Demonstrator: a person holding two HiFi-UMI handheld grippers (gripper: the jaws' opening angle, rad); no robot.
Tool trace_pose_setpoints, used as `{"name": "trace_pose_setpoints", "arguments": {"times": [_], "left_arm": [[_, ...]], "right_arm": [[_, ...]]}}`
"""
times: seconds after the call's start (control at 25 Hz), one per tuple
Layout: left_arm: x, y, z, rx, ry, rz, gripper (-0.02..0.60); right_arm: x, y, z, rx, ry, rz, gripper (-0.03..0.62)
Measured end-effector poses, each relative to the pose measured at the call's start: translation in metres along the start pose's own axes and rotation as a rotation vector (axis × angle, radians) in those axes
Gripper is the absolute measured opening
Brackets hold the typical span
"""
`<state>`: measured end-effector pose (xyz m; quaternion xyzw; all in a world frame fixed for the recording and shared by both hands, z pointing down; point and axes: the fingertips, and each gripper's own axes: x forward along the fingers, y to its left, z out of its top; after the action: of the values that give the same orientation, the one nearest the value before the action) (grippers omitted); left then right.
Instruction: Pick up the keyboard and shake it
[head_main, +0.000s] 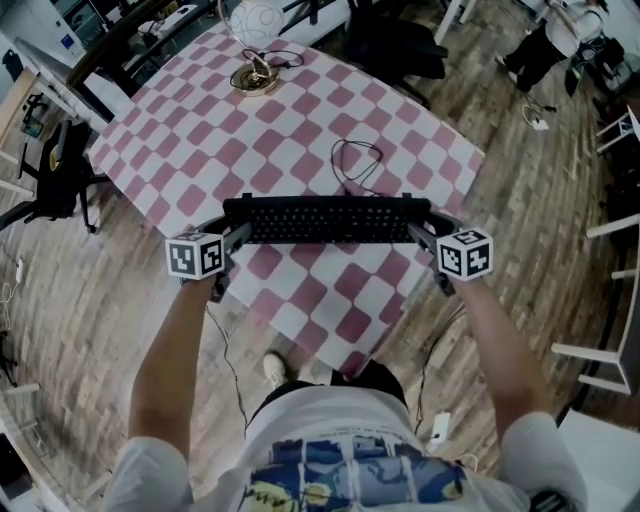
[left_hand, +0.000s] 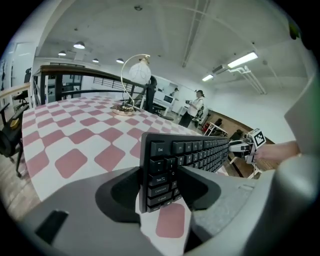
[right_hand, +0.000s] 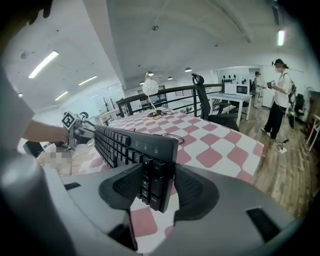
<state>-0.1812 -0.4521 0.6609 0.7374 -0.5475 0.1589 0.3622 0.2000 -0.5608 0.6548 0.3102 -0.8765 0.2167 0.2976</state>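
Left tongs and right tongs each clamp one end of the black keyboard. It hangs above the checkered tabletop (cable trailing)

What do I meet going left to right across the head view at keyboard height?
left gripper → keyboard → right gripper; each gripper is clamped on one end of the keyboard.

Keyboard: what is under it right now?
Only the checked tablecloth shows below the keyboard, which the left hand-held gripper and right hand-held gripper clamp at its ends, above the cloth. In the head view the strip directly beneath is covered.
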Motion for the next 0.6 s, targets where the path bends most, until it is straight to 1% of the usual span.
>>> {"name": "trace_pose_setpoints", "arguments": {"times": [0.24,0.6], "left_arm": [[-0.029,-0.003,0.023,0.056,-0.057,0.001,0.221],[-0.079,-0.02,0.061,0.143,-0.169,-0.011,0.221]], "right_arm": [[-0.03,0.024,0.022,-0.04,-0.084,-0.046,0.19],[-0.084,0.06,0.06,-0.12,-0.216,-0.136,0.19]]}}
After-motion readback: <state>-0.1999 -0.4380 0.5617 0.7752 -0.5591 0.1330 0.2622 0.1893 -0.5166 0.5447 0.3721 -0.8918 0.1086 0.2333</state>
